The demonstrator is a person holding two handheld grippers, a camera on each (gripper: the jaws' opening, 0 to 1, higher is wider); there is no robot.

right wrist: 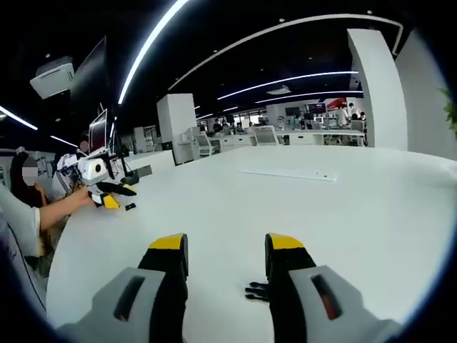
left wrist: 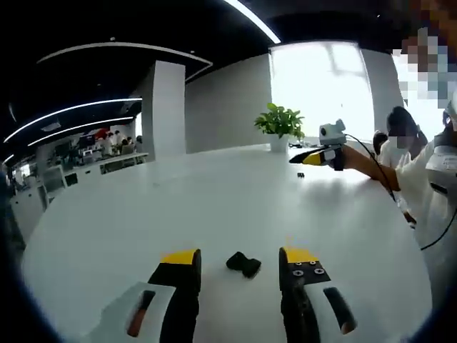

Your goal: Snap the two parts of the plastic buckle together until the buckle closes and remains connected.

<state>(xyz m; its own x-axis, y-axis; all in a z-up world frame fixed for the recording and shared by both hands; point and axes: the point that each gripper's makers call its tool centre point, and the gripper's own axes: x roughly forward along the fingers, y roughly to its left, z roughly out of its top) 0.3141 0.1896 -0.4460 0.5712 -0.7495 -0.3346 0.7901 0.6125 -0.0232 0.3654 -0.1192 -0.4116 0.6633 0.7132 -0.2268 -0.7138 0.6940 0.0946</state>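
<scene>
We see one black buckle part (left wrist: 243, 264) lying on the white tabletop (left wrist: 214, 207) in the left gripper view, between the two jaws of the left gripper (left wrist: 239, 266) and a little ahead of their yellow tips, touching neither. The jaws stand spread wide apart and hold nothing.

In the right gripper view we find the other black buckle part (right wrist: 258, 291), with pronged ends, lying on the tabletop (right wrist: 300, 207) just beside the inner face of the right-hand jaw of the right gripper (right wrist: 223, 254); we cannot tell whether it touches that jaw. These jaws are also spread apart with nothing between their pads.

Farther out, another person's hand-held gripper (left wrist: 319, 157) with yellow tips hovers over the far side of the tabletop, held by an outstretched arm, with a small dark item (left wrist: 300, 175) on the tabletop near it. The same gripper (right wrist: 108, 194) appears at the left of the right gripper view. A potted green plant (left wrist: 279, 123) stands on the tabletop by a bright window (left wrist: 321, 86). A long flat white object (right wrist: 288, 174) lies well apart across the tabletop.
</scene>
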